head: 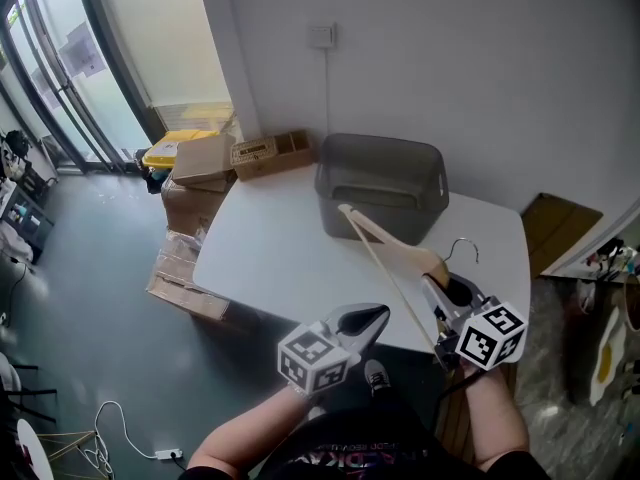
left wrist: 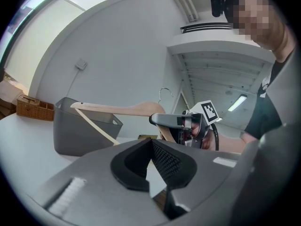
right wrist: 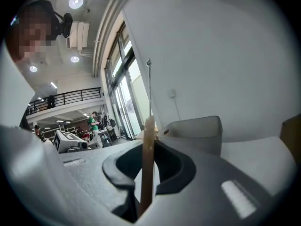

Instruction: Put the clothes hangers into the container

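A wooden clothes hanger (head: pixel 400 253) with a metal hook (head: pixel 463 248) hangs over the white table (head: pixel 270 258). My right gripper (head: pixel 432 280) is shut on it near the hook. The hanger's far arm tip reaches the front rim of the grey container (head: pixel 380 183) at the table's back. In the right gripper view the hanger (right wrist: pixel 148 164) stands edge-on between the jaws, with the container (right wrist: pixel 197 131) ahead. My left gripper (head: pixel 378 314) is at the table's near edge, shut with nothing in it. Its view shows the hanger (left wrist: pixel 127 109) above the container (left wrist: pixel 75 128).
Cardboard boxes (head: pixel 205 163) and a slatted crate (head: pixel 270 153) stand by the table's far left corner, with a yellow bin (head: pixel 170 148) behind them. A brown board (head: pixel 560 228) lies on the floor to the right. A white wall runs behind the container.
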Motion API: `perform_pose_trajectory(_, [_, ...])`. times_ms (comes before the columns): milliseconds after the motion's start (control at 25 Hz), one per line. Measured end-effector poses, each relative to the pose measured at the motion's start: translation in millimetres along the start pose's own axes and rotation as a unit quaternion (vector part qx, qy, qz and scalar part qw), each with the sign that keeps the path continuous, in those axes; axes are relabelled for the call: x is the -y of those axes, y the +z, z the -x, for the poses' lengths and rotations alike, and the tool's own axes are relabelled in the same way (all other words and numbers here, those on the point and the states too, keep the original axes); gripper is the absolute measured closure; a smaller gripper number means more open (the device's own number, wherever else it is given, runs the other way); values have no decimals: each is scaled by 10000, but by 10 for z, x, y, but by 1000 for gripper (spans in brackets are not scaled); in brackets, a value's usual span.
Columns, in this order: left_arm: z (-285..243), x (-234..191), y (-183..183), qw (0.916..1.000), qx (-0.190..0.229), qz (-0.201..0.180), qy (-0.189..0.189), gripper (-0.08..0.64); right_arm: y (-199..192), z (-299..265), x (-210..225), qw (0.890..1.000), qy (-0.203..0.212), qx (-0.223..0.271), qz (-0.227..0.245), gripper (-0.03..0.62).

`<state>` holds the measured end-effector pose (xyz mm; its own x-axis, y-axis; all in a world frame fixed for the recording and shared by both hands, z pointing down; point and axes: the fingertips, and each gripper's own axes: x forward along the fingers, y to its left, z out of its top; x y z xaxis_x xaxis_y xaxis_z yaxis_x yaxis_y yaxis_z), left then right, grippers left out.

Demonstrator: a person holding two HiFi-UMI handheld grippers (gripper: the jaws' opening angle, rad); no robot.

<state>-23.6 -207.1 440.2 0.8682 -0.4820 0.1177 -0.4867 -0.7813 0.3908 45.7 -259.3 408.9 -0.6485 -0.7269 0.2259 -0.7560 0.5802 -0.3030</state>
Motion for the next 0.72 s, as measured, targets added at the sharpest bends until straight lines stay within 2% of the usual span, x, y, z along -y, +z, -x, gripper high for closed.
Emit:
perform_pose_trajectory(280, [-363,-184,122,9999,-108,-63,38,554,242,-204,361,9996,107,-83,261,537])
perform_pose_trajectory(720, [-946,-455,402,9996,-56,-167,226,554,798,-583,874,9918,447,-437,1113,537])
